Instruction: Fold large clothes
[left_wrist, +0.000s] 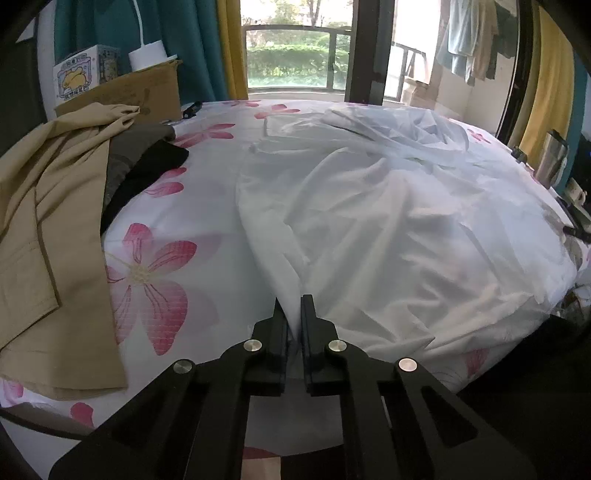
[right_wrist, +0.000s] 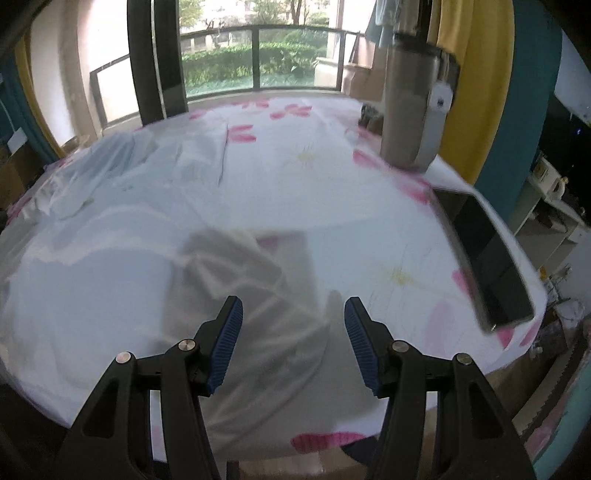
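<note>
Here the left gripper (left_wrist: 294, 306) pinches the near edge of the white garment (left_wrist: 388, 206) spread on the flowered bed (left_wrist: 177, 221), while the open right gripper (right_wrist: 293, 314) hovers, probably seeking a second corner.

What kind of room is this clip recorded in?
Most likely a bedroom at home: a bed-like surface under a floral sheet holds a white garment and a pile of clothes, with curtains beside a balcony window where more clothes hang.
</note>
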